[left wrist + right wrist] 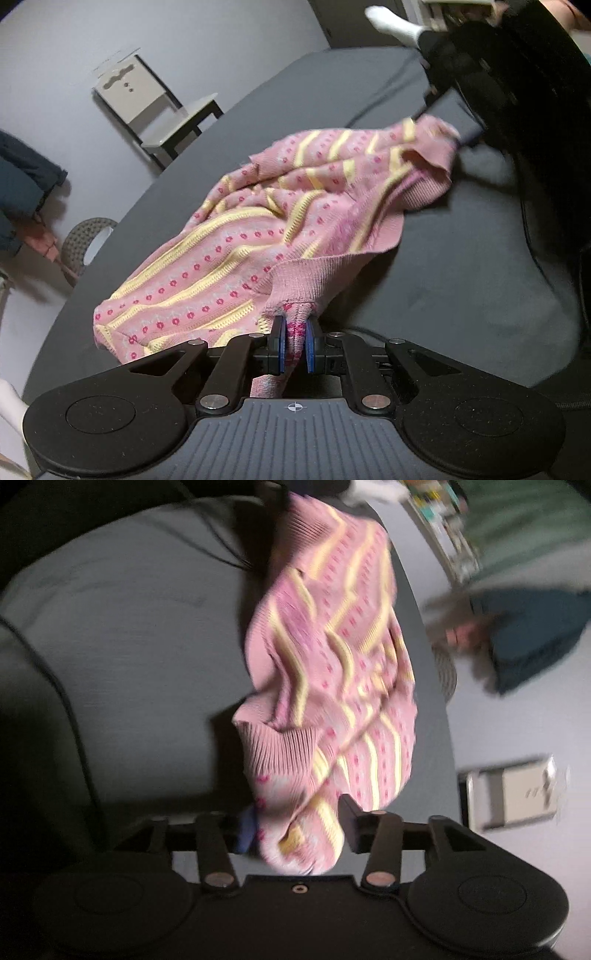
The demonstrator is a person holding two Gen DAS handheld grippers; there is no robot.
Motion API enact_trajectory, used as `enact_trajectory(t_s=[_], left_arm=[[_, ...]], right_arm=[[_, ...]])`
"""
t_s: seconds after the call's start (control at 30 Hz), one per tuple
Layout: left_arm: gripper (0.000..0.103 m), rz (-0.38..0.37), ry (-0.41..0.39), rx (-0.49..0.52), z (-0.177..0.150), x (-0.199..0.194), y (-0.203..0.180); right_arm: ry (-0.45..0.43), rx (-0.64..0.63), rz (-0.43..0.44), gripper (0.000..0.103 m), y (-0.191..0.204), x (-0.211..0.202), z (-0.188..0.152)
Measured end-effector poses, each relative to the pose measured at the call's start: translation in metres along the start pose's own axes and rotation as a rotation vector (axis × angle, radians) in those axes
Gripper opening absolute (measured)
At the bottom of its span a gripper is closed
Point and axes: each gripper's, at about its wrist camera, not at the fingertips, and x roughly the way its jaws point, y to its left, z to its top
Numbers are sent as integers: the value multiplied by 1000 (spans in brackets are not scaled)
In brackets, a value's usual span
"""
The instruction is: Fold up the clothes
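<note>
Dark grey counter noted, curved edge running along the left of the left wrist view. Pink knitted sweater with yellow stripes and red dots found bunched and rumpled across the middle of the counter, one end reaching toward the curved edge, ribbed hem turned up, no flat fold visible. Task judged at an early stage: garment gripped at two points but not yet spread or squared; flattening, folding of sleeves and body all judged outstanding. Left tongs low over the counter, pointing forward along it, blue pads clamped on a narrow ribbed piece of the sweater. Right tongs rolled well over to one side, view blurred, fingers set wider with a thick bundle of knit between them; grip appears closed on the sweater, though pad contact on the right finger not clearly seen. Opposite end of the sweater stretched between both tongs.
</note>
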Motion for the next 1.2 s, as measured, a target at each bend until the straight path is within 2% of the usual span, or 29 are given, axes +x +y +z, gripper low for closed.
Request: enact_trajectory(t_s=[0.03, 0.17, 0.23, 0.37, 0.53, 0.6, 0.67, 0.73, 0.83, 0.93, 1.0, 1.13, 1.2], left_arm=[[10, 3, -7, -18, 1, 0, 3], [10, 37, -16, -42, 5, 5, 18], [10, 52, -11, -41, 6, 11, 24], [10, 65, 10, -52, 7, 29, 39], [10, 56, 33, -60, 9, 51, 47], [10, 50, 38, -55, 10, 56, 47], [10, 45, 38, -50, 11, 58, 45], [10, 41, 37, -44, 11, 58, 43], [10, 36, 37, -43, 10, 57, 42], [10, 39, 32, -44, 9, 54, 41], [10, 50, 17, -49, 9, 49, 39], [9, 106, -44, -43, 7, 31, 32], [8, 163, -84, -11, 6, 18, 24]], right_arm=[[-6, -15, -10, 46, 2, 1, 2], [-6, 76, -66, 47, -26, 10, 1], [-22, 189, -51, 50, -53, 13, -5], [-17, 440, 26, 50, -103, 31, -26], [-32, 704, 224, 50, -146, 57, -59], [-21, 803, 271, 50, -157, 60, -71], [-32, 797, 261, 50, -159, 54, -74], [-60, 737, 269, 49, -153, 43, -70], [-63, 631, 246, 41, -138, 36, -54], [-44, 446, 147, 26, -112, 35, -34], [-33, 356, 94, 9, -98, 36, -25], [-10, 321, 29, 8, -87, 31, -16], [-52, 348, -40, 7, -87, 19, -17]])
